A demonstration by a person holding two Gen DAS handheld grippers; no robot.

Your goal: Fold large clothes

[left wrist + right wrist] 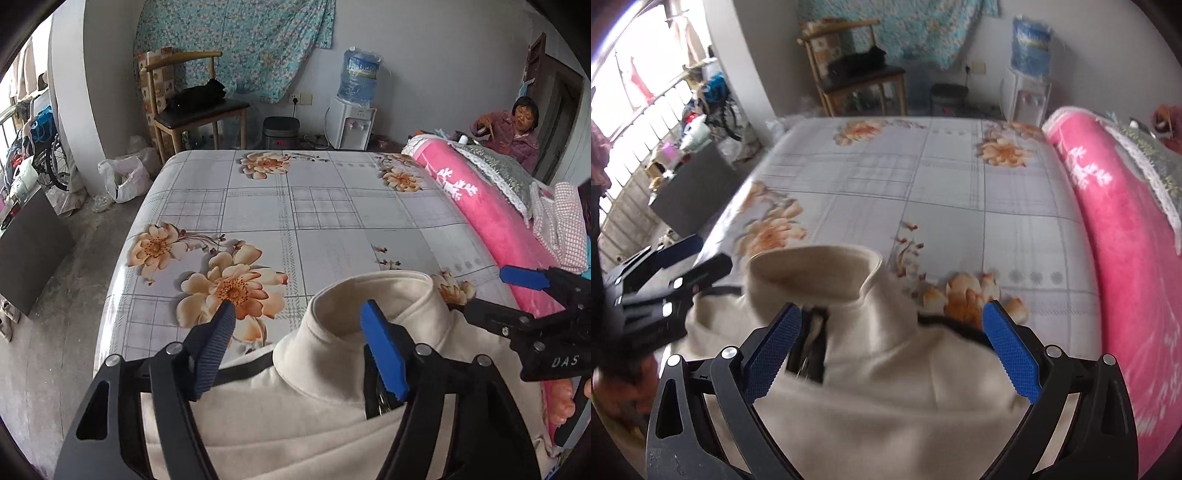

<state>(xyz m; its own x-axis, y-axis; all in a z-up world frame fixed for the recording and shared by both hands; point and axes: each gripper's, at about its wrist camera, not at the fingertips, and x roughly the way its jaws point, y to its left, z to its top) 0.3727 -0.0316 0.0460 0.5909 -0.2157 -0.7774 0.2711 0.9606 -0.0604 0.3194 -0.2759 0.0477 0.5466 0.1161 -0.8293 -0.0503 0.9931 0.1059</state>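
Both tongs, left tongs [299, 347] and right tongs [894, 347], are hovering released over a cream high-collared garment [871, 387] lying at the bed's [332, 221] near edge, folding seemingly not yet begun.

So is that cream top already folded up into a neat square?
No, the cream top lies spread on the flowered bedsheet with its high collar standing open, and both sets of jaws gape above it.

the cream sweater [332, 413] lay on the near part of the flowered bed sheet [332, 206]. its high collar [369, 299] stood open and pointed toward the far end. a short zipper [812, 347] at the neck was undone.
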